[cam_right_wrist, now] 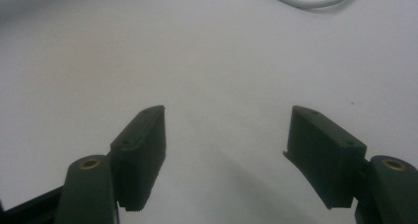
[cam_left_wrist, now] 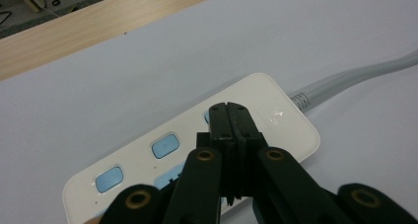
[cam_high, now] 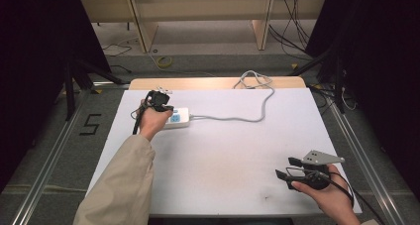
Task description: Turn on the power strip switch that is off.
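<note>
Middle and near edge: bare white table (cam_high: 223,160), open passage.
Far-left corner: power strip (cam_high: 179,118) blocks.
Far edge: its grey cable (cam_high: 247,117) crosses and loops toward the right.

A white table (cam_high: 237,155) carries a white power strip (cam_high: 179,119) and its grey cord (cam_high: 247,117).

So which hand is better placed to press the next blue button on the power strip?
Left. The left gripper, jaws shut, sits right over the power strip beside its blue buttons. The right gripper is open, far off near the table's near edge.
</note>
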`<act>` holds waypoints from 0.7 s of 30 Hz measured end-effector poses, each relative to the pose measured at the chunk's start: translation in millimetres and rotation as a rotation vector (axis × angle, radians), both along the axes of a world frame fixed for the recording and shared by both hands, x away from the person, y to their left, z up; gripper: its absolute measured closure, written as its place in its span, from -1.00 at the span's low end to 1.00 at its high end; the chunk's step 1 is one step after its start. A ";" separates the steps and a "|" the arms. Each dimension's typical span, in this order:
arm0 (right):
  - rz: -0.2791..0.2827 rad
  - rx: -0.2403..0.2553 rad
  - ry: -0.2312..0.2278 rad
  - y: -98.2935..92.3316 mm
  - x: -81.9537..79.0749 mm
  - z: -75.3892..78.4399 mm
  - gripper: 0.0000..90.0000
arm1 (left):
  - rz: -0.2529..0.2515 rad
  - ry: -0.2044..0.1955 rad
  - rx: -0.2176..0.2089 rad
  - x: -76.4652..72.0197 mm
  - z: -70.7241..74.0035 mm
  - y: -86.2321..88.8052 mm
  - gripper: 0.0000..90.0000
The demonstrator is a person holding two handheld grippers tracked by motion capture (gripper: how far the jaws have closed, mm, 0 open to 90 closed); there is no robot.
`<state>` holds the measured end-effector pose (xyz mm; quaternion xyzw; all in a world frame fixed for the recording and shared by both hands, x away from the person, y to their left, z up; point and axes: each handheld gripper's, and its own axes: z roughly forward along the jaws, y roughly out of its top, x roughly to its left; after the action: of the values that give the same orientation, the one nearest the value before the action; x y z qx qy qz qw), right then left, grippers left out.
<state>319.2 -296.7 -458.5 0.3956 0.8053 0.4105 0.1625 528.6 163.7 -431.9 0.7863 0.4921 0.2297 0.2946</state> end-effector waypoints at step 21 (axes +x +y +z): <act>0.004 -0.017 0.002 0.5 -0.2 -1.0 -0.30 | 0.005 0.024 0.018 17.7 -1.8 -6.1 1.00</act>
<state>319.0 -296.1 -459.5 0.3930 0.8098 0.4035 0.1644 546.3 157.6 -433.7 0.7904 0.4955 0.2255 0.2811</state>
